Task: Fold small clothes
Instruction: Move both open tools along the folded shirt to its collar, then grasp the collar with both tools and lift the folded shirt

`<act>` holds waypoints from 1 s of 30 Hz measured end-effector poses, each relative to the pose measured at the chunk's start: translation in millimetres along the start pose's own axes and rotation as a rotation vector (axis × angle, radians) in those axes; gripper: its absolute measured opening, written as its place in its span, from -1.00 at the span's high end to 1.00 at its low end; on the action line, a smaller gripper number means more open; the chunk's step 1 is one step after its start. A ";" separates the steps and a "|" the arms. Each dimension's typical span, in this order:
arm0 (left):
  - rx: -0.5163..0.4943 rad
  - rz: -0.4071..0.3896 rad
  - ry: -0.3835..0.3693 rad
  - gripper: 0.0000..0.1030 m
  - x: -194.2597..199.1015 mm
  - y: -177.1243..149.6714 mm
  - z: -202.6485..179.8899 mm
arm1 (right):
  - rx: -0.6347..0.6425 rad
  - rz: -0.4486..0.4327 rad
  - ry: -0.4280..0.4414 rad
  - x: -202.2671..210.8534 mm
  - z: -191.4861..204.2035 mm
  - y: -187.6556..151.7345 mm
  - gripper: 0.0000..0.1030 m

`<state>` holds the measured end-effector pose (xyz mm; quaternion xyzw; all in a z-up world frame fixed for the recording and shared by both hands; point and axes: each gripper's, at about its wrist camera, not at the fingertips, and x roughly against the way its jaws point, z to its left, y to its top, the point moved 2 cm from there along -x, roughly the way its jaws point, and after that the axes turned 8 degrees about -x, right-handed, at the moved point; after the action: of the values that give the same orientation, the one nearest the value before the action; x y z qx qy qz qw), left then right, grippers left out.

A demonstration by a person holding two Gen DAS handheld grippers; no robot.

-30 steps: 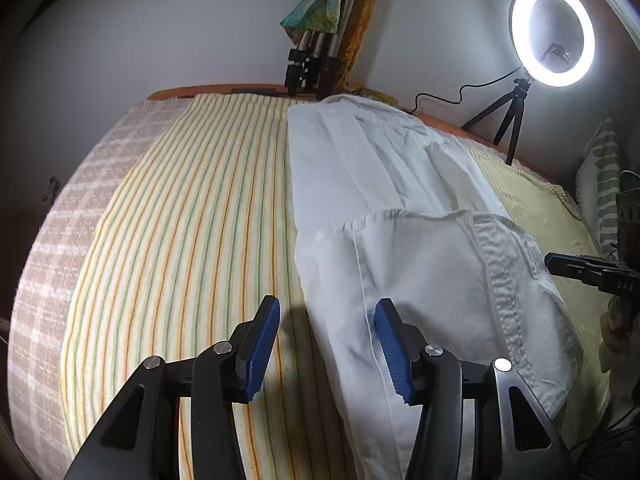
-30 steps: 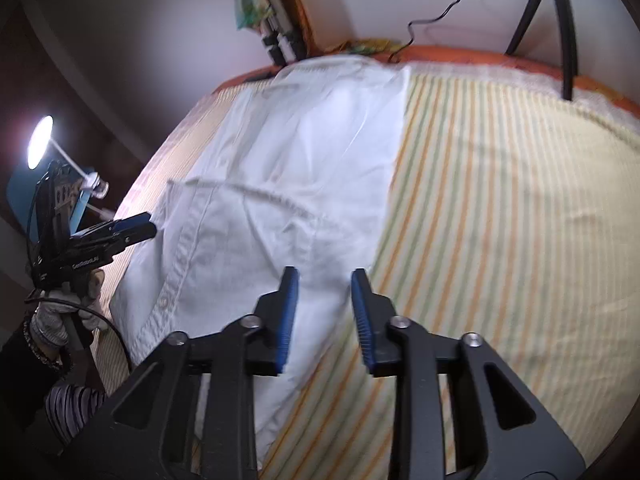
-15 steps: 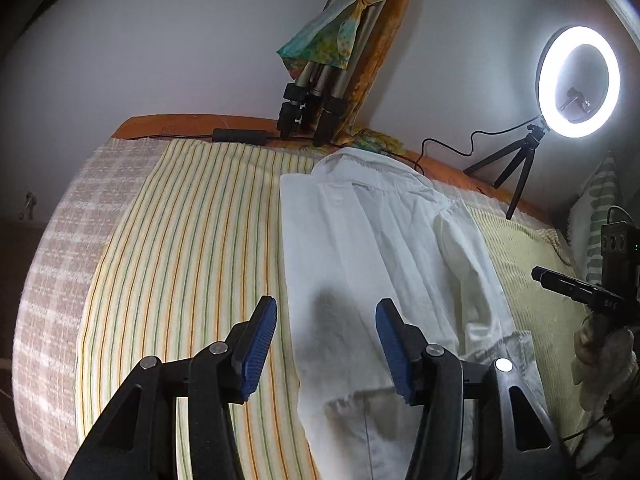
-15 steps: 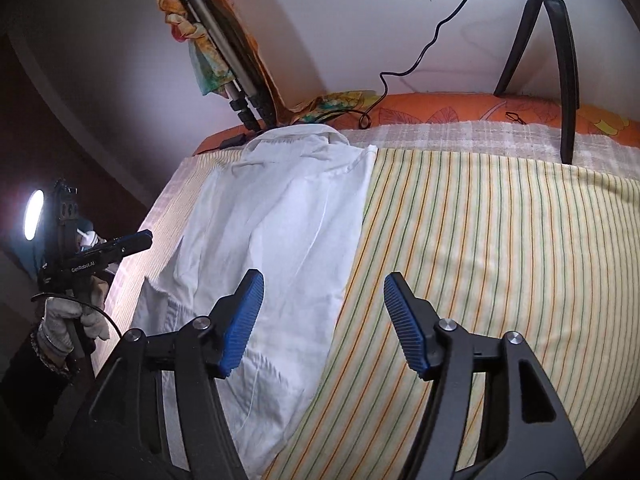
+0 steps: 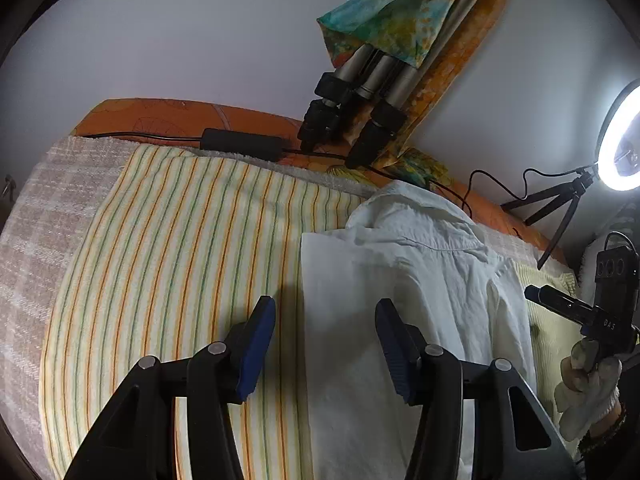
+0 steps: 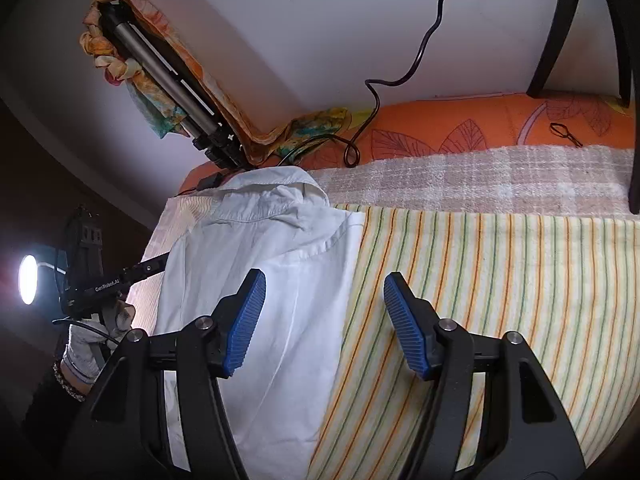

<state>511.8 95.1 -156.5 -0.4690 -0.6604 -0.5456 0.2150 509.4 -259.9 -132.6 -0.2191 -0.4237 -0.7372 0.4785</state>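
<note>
A white collared shirt (image 5: 420,288) lies flat on the striped yellow sheet (image 5: 180,240), sides folded in, collar toward the wall. It also shows in the right wrist view (image 6: 280,280). My left gripper (image 5: 326,344) is open and empty above the shirt's left folded edge. My right gripper (image 6: 324,320) is open and empty above the shirt's right folded edge. Each gripper shows in the other's view, the right gripper (image 5: 576,312) at the far right and the left gripper (image 6: 108,284) at the far left.
A folded tripod wrapped in coloured cloth (image 5: 360,96) leans on the wall behind the bed. A ring light (image 5: 620,140) on a small tripod stands at the back right. A black cable and adapter (image 5: 240,144) lie along the orange mattress edge (image 6: 480,128).
Both grippers have pulled back from the shirt's lower part and tilted up toward the collar. The right gripper has opened wide. The shirt's bottom fold has left the views.
</note>
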 end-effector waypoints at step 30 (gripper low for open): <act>-0.065 -0.192 -0.053 1.00 81.3 10.6 -42.0 | 0.126 -0.116 0.081 65.3 58.0 1.8 0.94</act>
<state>473.3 87.3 -73.2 -0.4246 -0.6897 -0.5722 0.1291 477.1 -245.8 -52.6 -0.1340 -0.4614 -0.7438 0.4647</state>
